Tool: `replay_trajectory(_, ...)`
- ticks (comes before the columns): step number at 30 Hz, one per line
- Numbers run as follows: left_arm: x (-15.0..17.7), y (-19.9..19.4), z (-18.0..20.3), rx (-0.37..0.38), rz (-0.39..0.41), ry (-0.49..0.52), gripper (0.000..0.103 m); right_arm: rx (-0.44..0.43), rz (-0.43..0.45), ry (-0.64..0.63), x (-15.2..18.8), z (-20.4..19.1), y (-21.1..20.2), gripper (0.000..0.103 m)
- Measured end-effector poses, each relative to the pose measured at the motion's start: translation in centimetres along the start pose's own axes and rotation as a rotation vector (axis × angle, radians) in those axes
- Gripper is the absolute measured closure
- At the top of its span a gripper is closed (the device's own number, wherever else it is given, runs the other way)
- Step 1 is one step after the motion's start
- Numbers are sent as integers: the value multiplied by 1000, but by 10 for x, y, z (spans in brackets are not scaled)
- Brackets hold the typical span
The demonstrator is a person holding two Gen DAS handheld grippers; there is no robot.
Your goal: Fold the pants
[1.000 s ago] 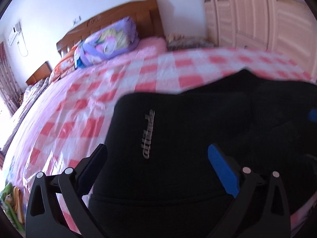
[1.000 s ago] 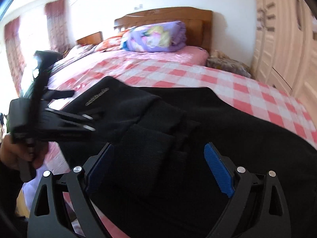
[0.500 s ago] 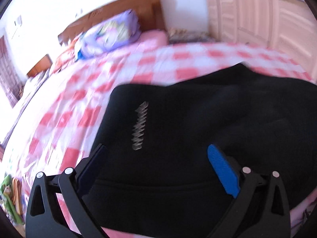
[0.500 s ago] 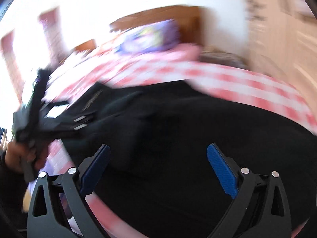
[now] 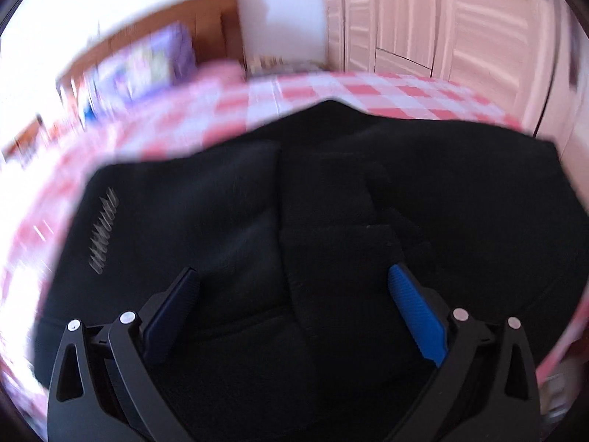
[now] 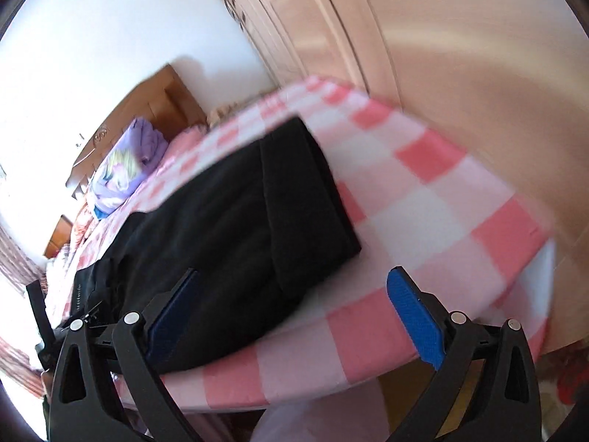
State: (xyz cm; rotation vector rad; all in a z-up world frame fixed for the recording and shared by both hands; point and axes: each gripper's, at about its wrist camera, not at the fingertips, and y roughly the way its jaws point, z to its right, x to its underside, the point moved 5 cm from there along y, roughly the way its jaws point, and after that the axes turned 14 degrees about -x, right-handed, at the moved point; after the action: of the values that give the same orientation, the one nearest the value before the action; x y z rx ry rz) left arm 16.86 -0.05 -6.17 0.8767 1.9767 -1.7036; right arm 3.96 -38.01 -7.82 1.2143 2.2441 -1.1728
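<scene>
Black pants (image 5: 331,221) lie partly folded on a bed with a pink and white checked sheet (image 5: 331,90). A silver logo (image 5: 103,228) shows on the pants at the left. My left gripper (image 5: 294,287) is open and empty, just above the folded layers. In the right wrist view the pants (image 6: 239,228) stretch along the bed and end in a straight edge near the bed's corner. My right gripper (image 6: 294,291) is open and empty, over the near edge of the pants and the sheet (image 6: 441,202).
A wooden headboard (image 6: 165,107) and a purple pillow (image 6: 125,158) stand at the far end of the bed. A cream wardrobe (image 5: 460,18) runs along the right side. The bed's corner (image 6: 533,228) drops off to the floor.
Both grippers have swung to the right. The right gripper has left the folded middle and now faces the far end of the pants at the bed's corner. Both stayed open.
</scene>
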Motion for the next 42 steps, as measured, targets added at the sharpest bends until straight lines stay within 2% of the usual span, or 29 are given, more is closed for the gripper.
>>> replay_trajectory(2, 0, 1, 1, 3, -11, 29, 1, -44, -52, 19, 3, 0, 17, 4)
replay_trajectory(4, -1, 1, 5, -23, -14, 47, 1, -41, -47, -32, -3, -6, 30, 4)
replay_trajectory(10, 1, 0, 5, -25, -8, 37, 1, -14, -38, -14, -14, -7, 42, 4)
replay_trajectory(15, 2, -1, 4, -21, -5, 39, 1, 31, -170, -101, -7, -14, 45, 5)
replay_trajectory(20, 5, -3, 4, -26, 5, 32, 1, 26, -123, -95, -18, -6, 50, 4)
replay_trajectory(24, 4, -2, 4, -16, 0, 39, 1, 55, -85, -105, -30, 0, 58, 4)
replay_trajectory(27, 4, -2, 4, -16, 3, 35, 1, 83, -161, -187, -24, -7, 62, 4)
replay_trajectory(31, 4, -2, 4, -17, 7, 29, 1, 7, -187, -136, -16, -3, 43, 16)
replay_trajectory(33, 4, -2, 4, -19, 7, 26, 1, -30, -187, -119, -17, 2, 40, 16)
replay_trajectory(36, 4, -3, 4, -23, 5, 25, 1, 34, -211, -184, -21, -6, 53, 14)
replay_trajectory(38, 4, -3, 3, -24, 2, 28, 1, 73, -195, -229, -22, -11, 62, 17)
replay_trajectory(40, 3, -3, 3, -22, 0, 30, 1, 56, -173, -208, -23, -11, 59, 34)
replay_trajectory(42, 3, -2, 3, -20, 1, 29, 1, 21, -111, -192, -23, -9, 44, 45)
